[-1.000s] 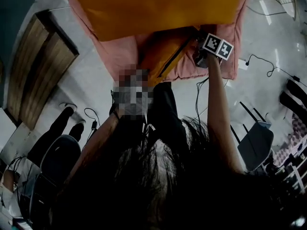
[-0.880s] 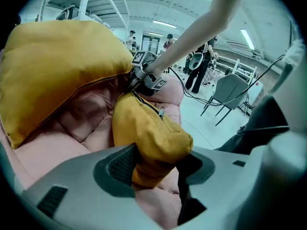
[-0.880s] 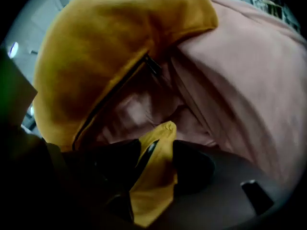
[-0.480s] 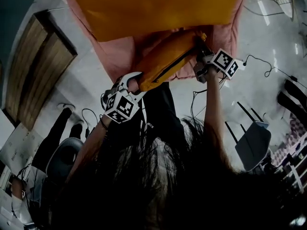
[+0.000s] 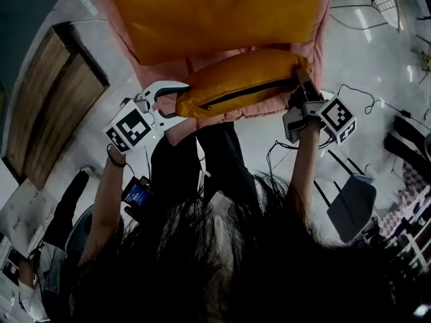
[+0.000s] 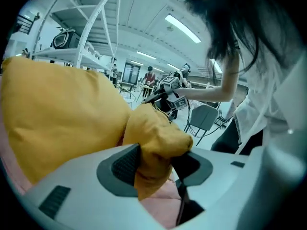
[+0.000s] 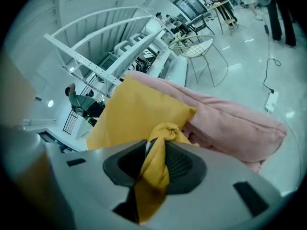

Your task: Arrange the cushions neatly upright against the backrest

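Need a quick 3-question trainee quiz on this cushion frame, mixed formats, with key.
1. Short answer: where on the small yellow cushion do the left gripper and right gripper hold it?
2. True or false: a dark zip runs along the small cushion.
3. The sofa under it is: A pink, B blue, C grey.
Key: 1. Opposite end corners; the left jaws are closing on bunched fabric, and the right are clamped on it. 2. True. 3. A.

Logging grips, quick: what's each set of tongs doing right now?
Left tongs: closing on a corner of the small yellow cushion.
Right tongs: shut on its other corner.
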The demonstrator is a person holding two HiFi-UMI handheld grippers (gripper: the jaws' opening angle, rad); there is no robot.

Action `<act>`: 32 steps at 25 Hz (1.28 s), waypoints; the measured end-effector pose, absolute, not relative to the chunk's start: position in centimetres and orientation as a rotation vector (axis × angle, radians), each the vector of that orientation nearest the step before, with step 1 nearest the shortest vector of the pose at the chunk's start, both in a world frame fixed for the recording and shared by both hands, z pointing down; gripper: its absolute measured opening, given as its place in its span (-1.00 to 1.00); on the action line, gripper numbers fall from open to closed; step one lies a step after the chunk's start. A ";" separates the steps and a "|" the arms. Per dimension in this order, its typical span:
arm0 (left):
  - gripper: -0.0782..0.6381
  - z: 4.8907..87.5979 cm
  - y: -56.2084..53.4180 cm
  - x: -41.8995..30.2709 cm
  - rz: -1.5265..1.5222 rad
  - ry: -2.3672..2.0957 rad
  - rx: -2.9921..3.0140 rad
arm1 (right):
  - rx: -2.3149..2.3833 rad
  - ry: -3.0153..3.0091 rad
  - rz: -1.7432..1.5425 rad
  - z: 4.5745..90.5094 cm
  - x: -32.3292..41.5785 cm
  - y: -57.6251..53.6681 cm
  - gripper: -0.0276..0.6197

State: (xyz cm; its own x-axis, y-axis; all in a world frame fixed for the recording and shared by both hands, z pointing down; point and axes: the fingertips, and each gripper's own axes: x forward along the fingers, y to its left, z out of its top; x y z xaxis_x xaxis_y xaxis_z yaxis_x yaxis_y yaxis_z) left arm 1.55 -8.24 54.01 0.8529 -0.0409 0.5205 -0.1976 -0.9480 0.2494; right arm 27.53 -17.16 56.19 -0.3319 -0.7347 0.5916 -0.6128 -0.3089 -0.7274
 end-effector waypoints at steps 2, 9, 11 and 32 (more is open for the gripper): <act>-0.17 54.3 -10.7 1.1 0.767 -0.209 2.738 | -1.783 1.791 -1.702 55.6 27.4 -18.5 -0.55; -0.17 59.0 -17.5 -1.4 0.633 -0.462 2.546 | -1.786 1.746 -1.743 58.8 26.1 -22.7 -0.55; -0.17 60.6 -19.1 -1.8 0.586 -0.552 2.473 | -1.810 1.741 -1.744 60.0 25.9 -23.9 -0.55; -0.18 74.0 -19.8 -1.8 0.811 -0.835 2.128 | -1.877 1.637 -1.902 72.8 26.7 -26.6 -0.55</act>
